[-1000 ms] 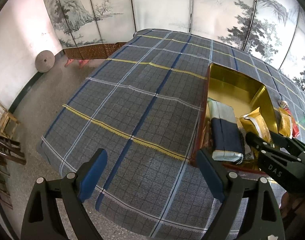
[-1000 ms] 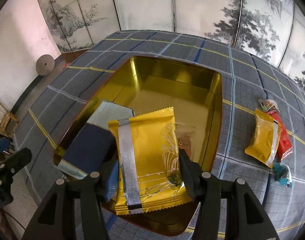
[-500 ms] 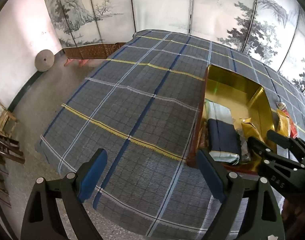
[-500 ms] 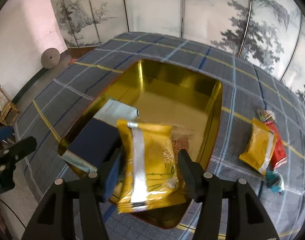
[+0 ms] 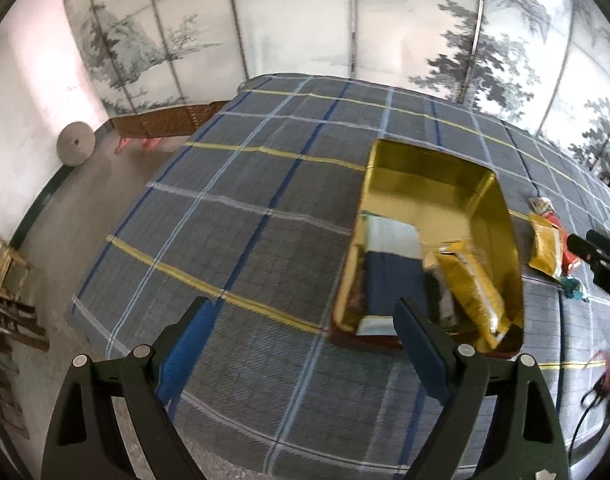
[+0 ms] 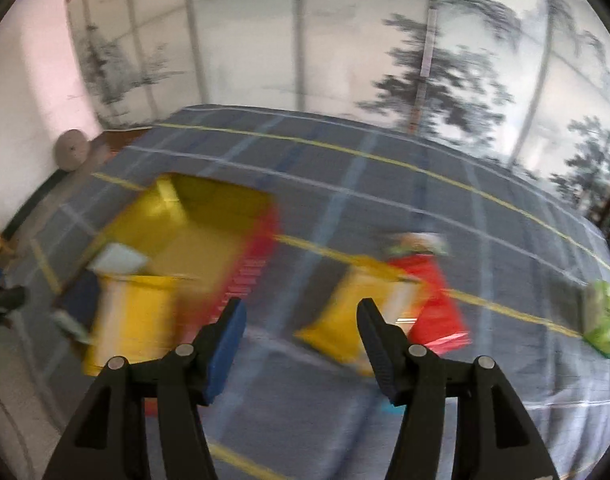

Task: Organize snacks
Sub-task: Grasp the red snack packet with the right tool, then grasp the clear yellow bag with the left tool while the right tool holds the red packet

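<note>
Right gripper (image 6: 301, 318) fingers apart, empty, crinkly yellow packet (image 6: 353, 308) on plaid counter (image 6: 485, 360) just beyond, glossy gold tin (image 6: 209, 216) left of it.

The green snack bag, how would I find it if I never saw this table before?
Start at the gold tin on the checked cloth, then go past the yellow packet and red packet lying together outside it. The green snack bag lies alone near the cloth's right edge. It is the only green one and touches no other packet.
</note>
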Available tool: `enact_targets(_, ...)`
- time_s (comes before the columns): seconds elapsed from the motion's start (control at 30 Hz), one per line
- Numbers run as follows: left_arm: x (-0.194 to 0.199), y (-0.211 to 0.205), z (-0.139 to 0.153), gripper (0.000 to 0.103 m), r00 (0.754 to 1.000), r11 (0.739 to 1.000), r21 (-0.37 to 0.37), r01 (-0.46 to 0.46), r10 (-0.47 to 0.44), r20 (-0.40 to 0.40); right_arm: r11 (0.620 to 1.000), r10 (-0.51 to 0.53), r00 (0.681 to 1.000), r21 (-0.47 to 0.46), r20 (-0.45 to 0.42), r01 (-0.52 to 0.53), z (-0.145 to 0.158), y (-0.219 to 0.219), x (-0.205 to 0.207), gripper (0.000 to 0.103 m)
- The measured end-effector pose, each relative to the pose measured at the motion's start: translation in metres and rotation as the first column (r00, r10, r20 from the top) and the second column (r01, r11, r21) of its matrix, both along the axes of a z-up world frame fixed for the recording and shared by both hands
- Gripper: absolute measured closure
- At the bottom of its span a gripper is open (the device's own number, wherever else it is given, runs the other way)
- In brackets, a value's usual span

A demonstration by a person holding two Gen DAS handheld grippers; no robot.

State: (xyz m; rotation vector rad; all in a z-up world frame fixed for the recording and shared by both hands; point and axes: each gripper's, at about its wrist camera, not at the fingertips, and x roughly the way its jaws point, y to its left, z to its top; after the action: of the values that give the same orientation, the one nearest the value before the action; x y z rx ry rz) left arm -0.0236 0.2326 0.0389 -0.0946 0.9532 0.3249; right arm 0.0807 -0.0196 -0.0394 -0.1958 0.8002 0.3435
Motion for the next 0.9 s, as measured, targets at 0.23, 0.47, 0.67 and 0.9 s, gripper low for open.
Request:
enact_targets(0.23, 0.016, -0.033, 0.003, 0.014, 0.997, 0.997, 0.02, 0.073, -0.073, -0.01, 0.996, -0.028, 0.999, -0.091, -0.045, 0.024, -0.027, -0.072, 0.047, 0.044)
enact_targets(0.47, 0.036, -0.074, 0.002, 0.012, 0.989, 0.988, 0.041, 0.148, -0.147, -0.032, 0.994, 0.008, 0.994, -0.108, -0.106, -0.02, -0.057, -0.085, 0.069, 0.039)
enact_targets(0.67, 0.054, -0.113, 0.003, 0.011, 0.974, 0.973, 0.057, 0.223, -0.221, -0.042, 0.988, 0.057, 0.993, -0.139, -0.105, -0.071, -0.069, -0.079, 0.08, 0.038)
enact_targets(0.9, 0.08, -0.162, -0.002, 0.011, 0.951, 0.949, 0.069, 0.307, -0.303, -0.058, 0.991, 0.088, 0.99, -0.09, -0.107, -0.098, -0.074, -0.081, 0.099, 0.038)
